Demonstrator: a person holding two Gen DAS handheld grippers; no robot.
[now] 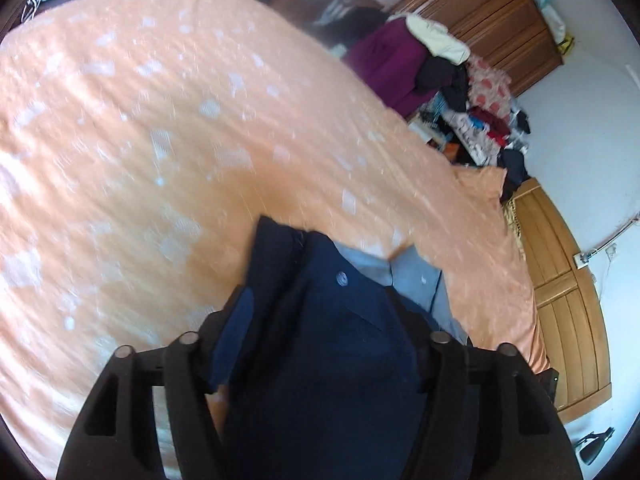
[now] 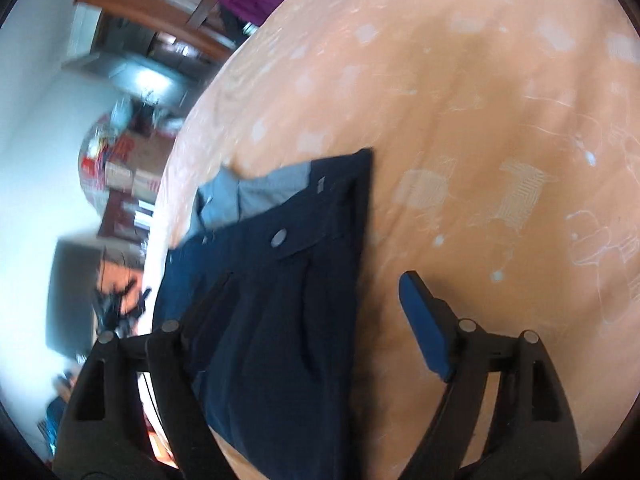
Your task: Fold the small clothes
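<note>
A small navy garment [image 1: 320, 360] with a round button and a pale grey inner band lies on the orange patterned bedspread [image 1: 140, 140]. In the left wrist view it bulges up between the fingers of my left gripper [image 1: 320, 312], which stand wide apart; the left blue pad [image 1: 236, 320] shows, and cloth hides the right one. In the right wrist view the same garment [image 2: 280, 300] lies flat, its straight edge running up the middle. My right gripper [image 2: 316, 292] is open over it. Its right pad [image 2: 424, 320] hangs above bare bedspread [image 2: 480, 120] and its left finger sits against the cloth.
Beyond the bed's far edge stand a pile of mixed clothes [image 1: 460, 92], a wooden wardrobe [image 1: 480, 0] and a wooden headboard [image 1: 560, 288]. The right wrist view shows a cluttered floor with boxes [image 2: 128, 176] left of the bed. Both views are motion-blurred.
</note>
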